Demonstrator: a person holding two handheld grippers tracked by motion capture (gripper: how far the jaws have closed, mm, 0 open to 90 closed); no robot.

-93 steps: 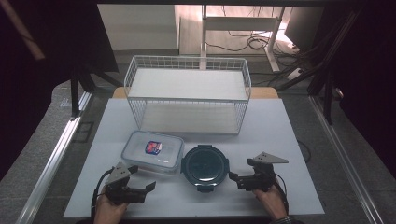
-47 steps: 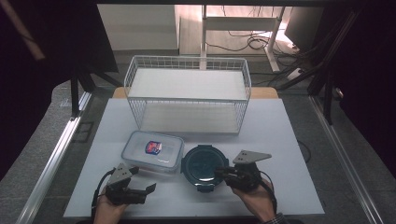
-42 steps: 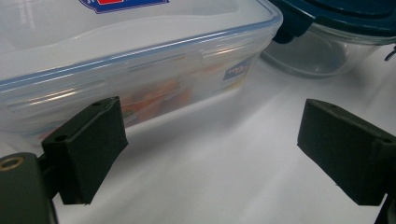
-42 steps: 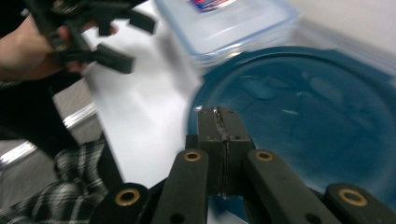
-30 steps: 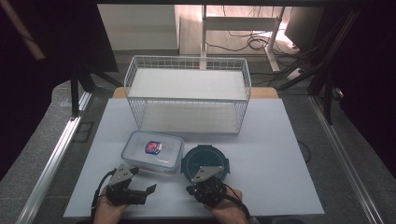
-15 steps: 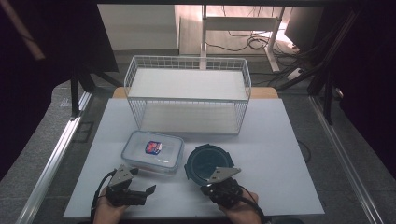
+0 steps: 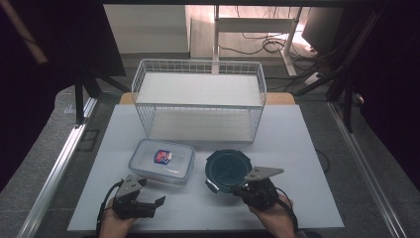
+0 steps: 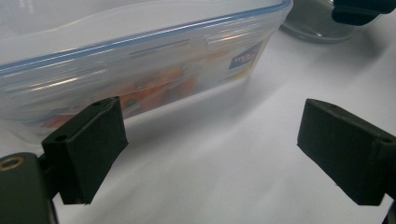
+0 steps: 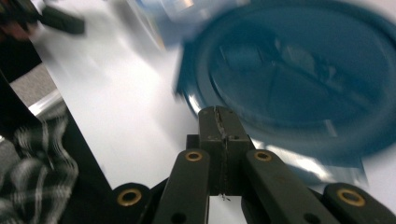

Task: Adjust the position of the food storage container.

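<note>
Table (image 7: 307, 148) carries everything: a white wire basket (image 7: 198, 101) at the far side, then 2 containers side by side nearer the person. The rectangular clear container (image 7: 162, 159), lid clipped on, lies flat with its long axis across the table, roughly parallel to the basket's front. To its right sits the round dark-lidded container (image 7: 228, 169), flat, lid up, with no long axis to speak of; a clip tab sticks out at its near-left edge. The right gripper (image 7: 236, 187) sits against that container's near rim with its jaws pressed together and nothing between them (image 9: 219, 140). The left gripper (image 7: 157, 202) rests just short of the rectangular container, jaws standing wide apart (image 8: 210, 154), one pad near its side wall. My judgement: closed jaws nudging the round container's rim could slide it into its neighbour, or slip off the tab, since nothing steadies it.
</note>
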